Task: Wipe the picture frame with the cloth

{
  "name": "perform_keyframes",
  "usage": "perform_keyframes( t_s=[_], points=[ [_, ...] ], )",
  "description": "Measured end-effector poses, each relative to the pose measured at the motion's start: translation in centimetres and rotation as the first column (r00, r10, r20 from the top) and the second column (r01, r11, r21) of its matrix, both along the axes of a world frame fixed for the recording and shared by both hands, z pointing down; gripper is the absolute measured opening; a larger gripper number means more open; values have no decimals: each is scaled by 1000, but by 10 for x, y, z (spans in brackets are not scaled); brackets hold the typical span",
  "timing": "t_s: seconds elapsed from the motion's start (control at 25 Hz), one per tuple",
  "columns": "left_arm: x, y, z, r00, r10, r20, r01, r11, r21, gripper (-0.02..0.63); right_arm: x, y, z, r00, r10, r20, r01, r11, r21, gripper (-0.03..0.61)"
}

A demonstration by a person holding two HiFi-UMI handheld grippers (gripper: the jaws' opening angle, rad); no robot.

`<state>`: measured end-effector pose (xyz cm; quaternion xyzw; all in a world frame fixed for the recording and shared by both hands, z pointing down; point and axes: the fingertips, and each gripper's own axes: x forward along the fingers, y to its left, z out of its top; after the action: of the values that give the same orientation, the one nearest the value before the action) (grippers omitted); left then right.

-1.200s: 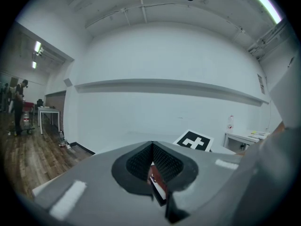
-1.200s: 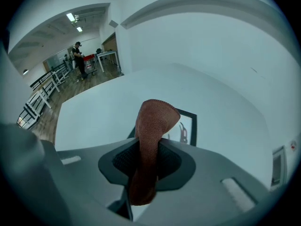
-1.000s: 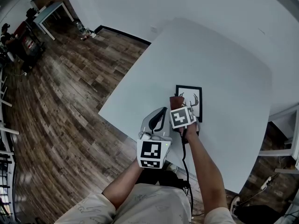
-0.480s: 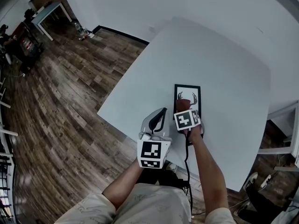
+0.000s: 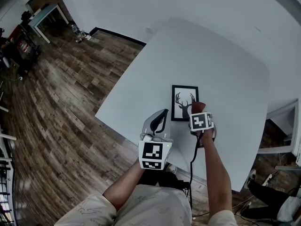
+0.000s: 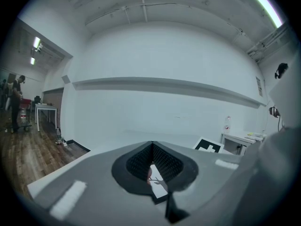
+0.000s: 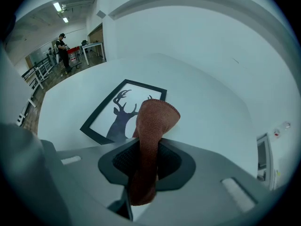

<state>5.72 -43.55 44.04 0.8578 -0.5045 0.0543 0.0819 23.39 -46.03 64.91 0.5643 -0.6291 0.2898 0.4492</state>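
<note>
Nearest, the left gripper (image 5: 159, 121) hangs over the counter's (image 5: 221, 69) near edge, jaws closed on nothing, clear of the picture frame (image 5: 184, 102). Risk: nothing pins the frame, so a sideways wipe would likely just shove it across the slick top.

Next out, the right gripper (image 5: 198, 111) has its jaws clamped on the rust cloth (image 5: 197, 106), with a floppy fold sticking out past the tips, at the frame's right edge. Can't tell if it touches. Risks:
- The loose fold buckles and only grazes the frame.
- Pressing lower puts the hard jaws on the glass.

The frame lies flat, deer print up, well inside the counter.
</note>
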Motion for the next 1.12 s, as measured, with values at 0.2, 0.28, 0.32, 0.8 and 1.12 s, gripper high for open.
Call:
perform_keyframes(
  t_s=[0.2,0.28,0.32,0.8,1.12],
  points=[
    [2,0,0,1000,4,3,-4,1000,3,1,9,1,0,1000,19,2,-19,1000,2,109],
    [2,0,-2,1000,4,4,-4,1000,6,1,8,1,1,1000,18,0,-18,1000,3,109],
    [2,0,-2,1000,4,5,-4,1000,7,1,9,1,1,1000,18,-1,-18,1000,3,109],
    [7,-1,-10,1000,12,15,-12,1000,27,1,9,0,-17,999,25,26,-26,998,56,109],
    [10,-16,-34,1000,3,-18,-2,999,48,1,-15,-8,-148,971,7,237,-130,851,508,107]
  ],
)
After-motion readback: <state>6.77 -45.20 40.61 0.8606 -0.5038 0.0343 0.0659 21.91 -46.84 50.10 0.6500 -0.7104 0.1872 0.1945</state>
